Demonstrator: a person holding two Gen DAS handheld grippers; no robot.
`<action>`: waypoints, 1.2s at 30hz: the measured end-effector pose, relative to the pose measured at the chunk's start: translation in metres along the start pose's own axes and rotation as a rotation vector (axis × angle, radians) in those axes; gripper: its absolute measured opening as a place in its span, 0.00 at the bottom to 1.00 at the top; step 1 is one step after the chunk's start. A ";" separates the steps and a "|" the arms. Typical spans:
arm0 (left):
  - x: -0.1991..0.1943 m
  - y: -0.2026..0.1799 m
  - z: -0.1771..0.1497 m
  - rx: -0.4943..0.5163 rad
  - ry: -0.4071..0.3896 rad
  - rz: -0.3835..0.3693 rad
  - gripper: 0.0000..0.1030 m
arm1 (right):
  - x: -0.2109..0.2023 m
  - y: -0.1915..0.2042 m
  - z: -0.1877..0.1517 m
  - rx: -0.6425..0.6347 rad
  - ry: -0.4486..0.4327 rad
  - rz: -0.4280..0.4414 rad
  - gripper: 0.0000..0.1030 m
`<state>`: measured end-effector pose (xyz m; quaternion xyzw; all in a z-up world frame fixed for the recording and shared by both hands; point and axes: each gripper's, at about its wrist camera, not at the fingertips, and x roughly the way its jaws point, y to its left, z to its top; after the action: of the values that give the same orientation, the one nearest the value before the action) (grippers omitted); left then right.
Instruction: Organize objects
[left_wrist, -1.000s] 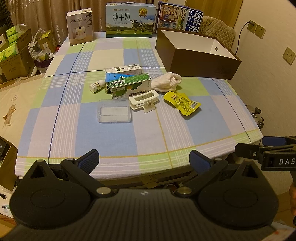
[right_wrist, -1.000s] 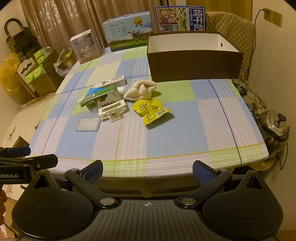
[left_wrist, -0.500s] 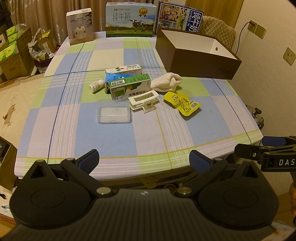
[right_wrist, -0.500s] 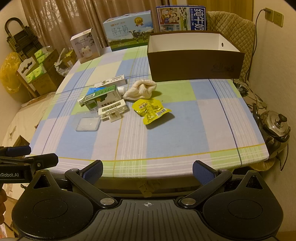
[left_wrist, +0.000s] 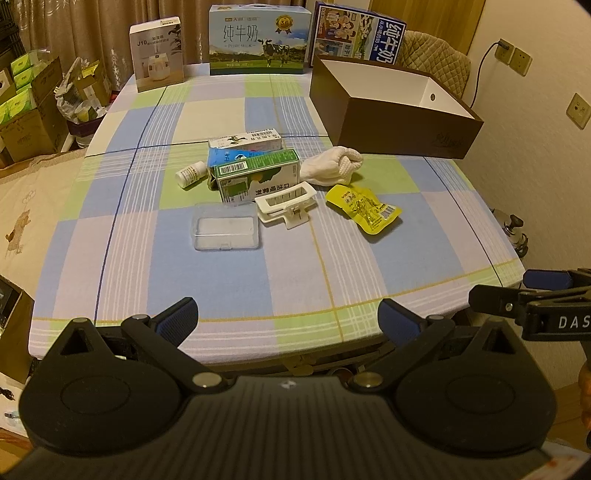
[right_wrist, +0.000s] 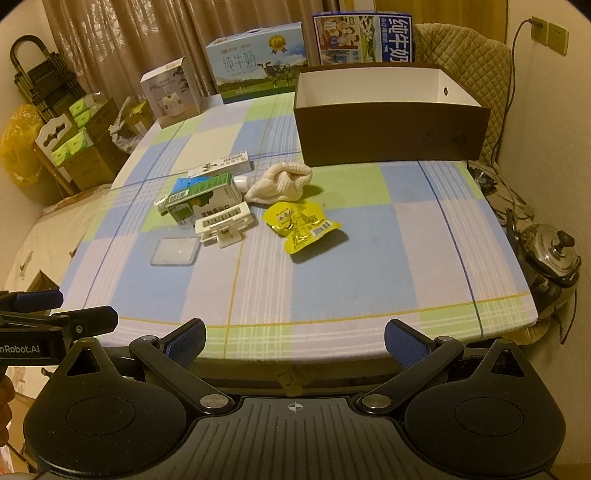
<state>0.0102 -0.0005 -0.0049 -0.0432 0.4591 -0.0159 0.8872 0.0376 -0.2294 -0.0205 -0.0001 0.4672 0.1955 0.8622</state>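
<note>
1. Left gripper (left_wrist: 287, 321) and right gripper (right_wrist: 294, 341): jaws spread wide, nothing held, both at table's near edge.
2. Clutter mid-table: green carton (left_wrist: 258, 177), white clip (left_wrist: 286, 203), yellow packet (left_wrist: 364, 208), clear case (left_wrist: 226, 231), pill bottle (left_wrist: 191, 174).
3. Brown box (right_wrist: 391, 122) at far right of the table.
4. Only right view shows kettle (right_wrist: 550, 254) off the right edge.
5. Checked tablecloth (right_wrist: 369, 266); curtains behind.

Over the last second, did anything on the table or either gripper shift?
No visible change. Left gripper and right gripper hang open short of the table edge, holding nothing. The yellow packet, white clip and brown box lie where they were.
</note>
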 end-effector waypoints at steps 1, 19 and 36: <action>0.000 0.000 0.000 0.000 0.000 0.000 0.99 | 0.000 0.000 0.001 -0.001 0.000 0.001 0.98; 0.011 -0.004 0.015 -0.012 -0.002 0.017 0.99 | 0.010 -0.008 0.014 -0.014 0.000 0.016 0.98; 0.028 -0.011 0.031 -0.036 0.010 0.036 0.99 | 0.024 -0.026 0.031 -0.022 0.014 0.040 0.98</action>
<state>0.0514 -0.0114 -0.0088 -0.0510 0.4645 0.0080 0.8841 0.0834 -0.2397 -0.0271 -0.0017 0.4711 0.2179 0.8547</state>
